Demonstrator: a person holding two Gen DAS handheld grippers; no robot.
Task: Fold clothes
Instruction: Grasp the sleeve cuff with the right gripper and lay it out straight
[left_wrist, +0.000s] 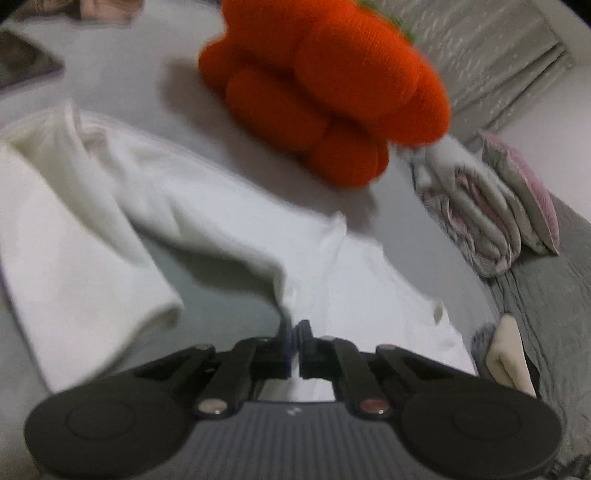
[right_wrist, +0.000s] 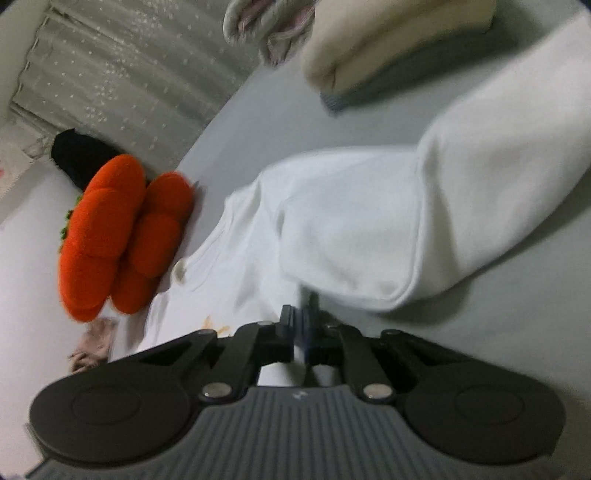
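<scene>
A white long-sleeved garment (left_wrist: 351, 266) lies spread on a pale grey bed sheet (left_wrist: 122, 85). In the left wrist view one sleeve (left_wrist: 74, 240) runs off to the left. My left gripper (left_wrist: 295, 334) has its jaws together on a lifted edge of the garment's body, and the cloth rises to its tips. In the right wrist view the same garment (right_wrist: 351, 221) lies with a folded-over sleeve (right_wrist: 498, 177) on the right. My right gripper (right_wrist: 302, 326) is shut on the white cloth just below that sleeve. The pinched cloth itself is mostly hidden by the fingers.
An orange plush cushion (left_wrist: 325, 85) (right_wrist: 118, 236) sits on the sheet just beyond the garment. Folded grey-pink clothes (left_wrist: 480, 214) and a pink pillow (left_wrist: 524, 192) lie right of it. A cream folded item (right_wrist: 388, 48), a curtain (right_wrist: 129, 74) and a small pinkish cloth (right_wrist: 92, 339) edge the bed.
</scene>
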